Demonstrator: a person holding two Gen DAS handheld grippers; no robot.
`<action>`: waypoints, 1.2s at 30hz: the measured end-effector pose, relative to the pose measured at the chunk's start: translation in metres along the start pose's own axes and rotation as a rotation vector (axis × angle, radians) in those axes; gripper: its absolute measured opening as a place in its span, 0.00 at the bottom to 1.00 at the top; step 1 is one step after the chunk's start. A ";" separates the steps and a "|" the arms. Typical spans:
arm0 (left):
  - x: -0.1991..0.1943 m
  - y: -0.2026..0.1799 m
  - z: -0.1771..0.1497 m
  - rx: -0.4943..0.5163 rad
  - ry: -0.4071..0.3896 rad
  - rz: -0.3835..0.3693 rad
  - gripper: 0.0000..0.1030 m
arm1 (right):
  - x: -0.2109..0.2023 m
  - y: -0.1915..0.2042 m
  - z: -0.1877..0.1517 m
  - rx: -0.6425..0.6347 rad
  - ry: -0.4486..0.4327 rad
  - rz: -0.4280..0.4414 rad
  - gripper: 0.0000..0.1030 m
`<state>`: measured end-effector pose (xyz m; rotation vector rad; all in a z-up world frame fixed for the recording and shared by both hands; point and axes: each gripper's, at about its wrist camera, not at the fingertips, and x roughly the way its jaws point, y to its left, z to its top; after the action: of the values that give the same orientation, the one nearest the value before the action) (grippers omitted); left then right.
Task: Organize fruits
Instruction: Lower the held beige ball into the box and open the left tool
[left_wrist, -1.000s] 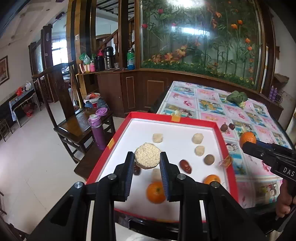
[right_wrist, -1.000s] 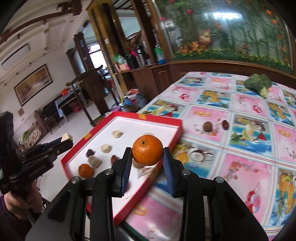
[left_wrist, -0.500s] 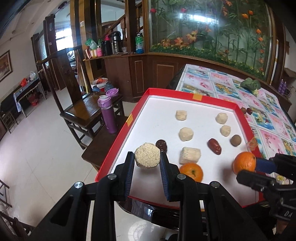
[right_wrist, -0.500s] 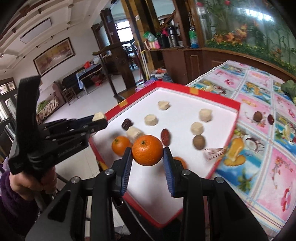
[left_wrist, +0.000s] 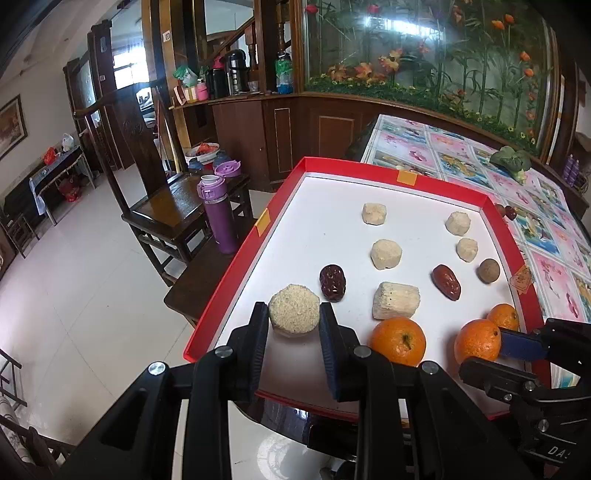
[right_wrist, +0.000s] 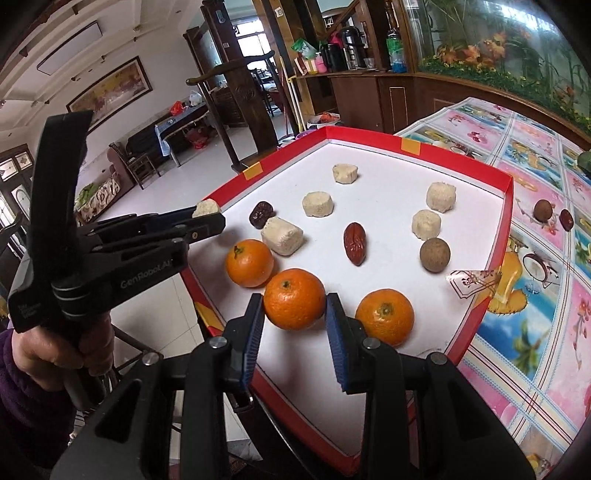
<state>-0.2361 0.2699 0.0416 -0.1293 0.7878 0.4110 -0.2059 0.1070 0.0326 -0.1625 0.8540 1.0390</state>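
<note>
Jaws of the left gripper (left_wrist: 294, 320) are clamped on a round, crumbly beige cake (left_wrist: 294, 313), and those of the right gripper (right_wrist: 294, 309) pinch an orange (right_wrist: 294, 299) by its sides, both at a narrow spread. Each item hangs low over the near edge of the red-rimmed tray (left_wrist: 236, 254), which sits on a table (right_wrist: 546, 302) covered in a fruit-print cloth. In the left wrist view the cake is at 7 o'clock on the white floor of the tray, just beside a dark wrinkled date (left_wrist: 332, 282); the held orange is at 5 o'clock, between 2 loose oranges (right_wrist: 249, 262) (right_wrist: 385, 322). That placing looks deliberate, I judge: orange joins oranges along the near rim, while the cake goes toward the 5 other pale cakes (left_wrist: 395, 300). A brown round fruit (right_wrist: 434, 254) and a red date (right_wrist: 355, 243) lie at about 3 o'clock. Against the earlier frames, both grippers have swung in over the tray and dropped nearer its floor: the right one hung above the cloth outside the rim a second ago and now sits inside it, and the tray fills far more of the left view. Neither grip has changed width. A hand (right_wrist: 55, 354) in a purple sleeve holds the left gripper's handle.
</note>
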 end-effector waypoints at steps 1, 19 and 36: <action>0.000 0.000 0.000 0.003 0.002 0.004 0.26 | 0.001 0.000 0.000 0.005 0.004 -0.004 0.34; 0.008 -0.001 -0.006 0.010 0.043 0.051 0.26 | 0.013 0.010 0.001 -0.028 0.023 -0.059 0.34; 0.010 -0.004 -0.006 0.020 0.054 0.090 0.31 | 0.013 0.012 0.001 -0.041 0.017 -0.071 0.35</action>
<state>-0.2322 0.2681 0.0298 -0.0870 0.8526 0.4861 -0.2119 0.1225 0.0277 -0.2347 0.8366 0.9905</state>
